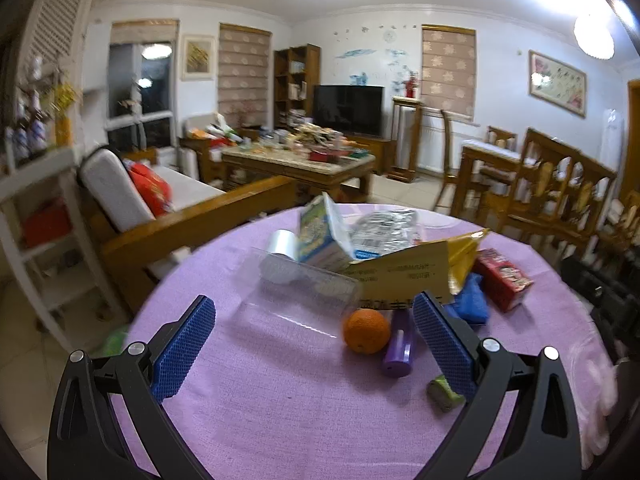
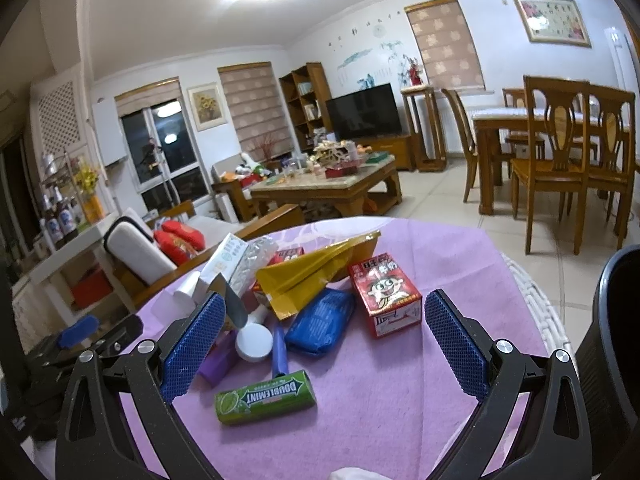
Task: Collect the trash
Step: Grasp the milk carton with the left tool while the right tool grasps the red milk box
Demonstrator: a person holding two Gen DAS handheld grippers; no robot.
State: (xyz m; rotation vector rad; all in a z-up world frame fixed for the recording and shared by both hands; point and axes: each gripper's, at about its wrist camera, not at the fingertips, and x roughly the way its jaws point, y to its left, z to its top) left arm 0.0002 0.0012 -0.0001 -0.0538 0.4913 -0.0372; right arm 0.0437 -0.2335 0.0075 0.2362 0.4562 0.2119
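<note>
both grippers hang over a round table (image 2: 400, 380) under a lilac cloth, the trash heaped in the middle of each frame. the left gripper (image 1: 314, 344) has its jaws wide apart with nothing between them; the right gripper (image 2: 322, 342) is likewise spread wide and empty. in the right view the gum pack (image 2: 265, 398) lies lowest in frame, flat on the cloth and apart from the heap, just below a purple tube (image 2: 279, 350). it looks light and fairly stiff with a slick wrapper, so a pinch across its short width near the middle should hold. the red carton (image 2: 385, 300) stands right of centre, a rigid little box that may crush if empty; its flat opposite faces suit the pads. the blue pouch (image 2: 322, 326) beside it looks soft and saggy, best taken across its middle. the yellow bag (image 2: 312, 276) above is thin crinkly film, very light and slippery, and wants a grip on a folded edge. in the left view a clear plastic tray (image 1: 304, 280) sits centre, flimsy and likely to flex, while the orange (image 1: 366, 331) below it, touching a purple bottle (image 1: 398, 346), is round, firmer and heavier, and apt to roll; whether it counts as trash cannot be told. a dark bin (image 2: 616, 360) edges the right of the right view.
</note>
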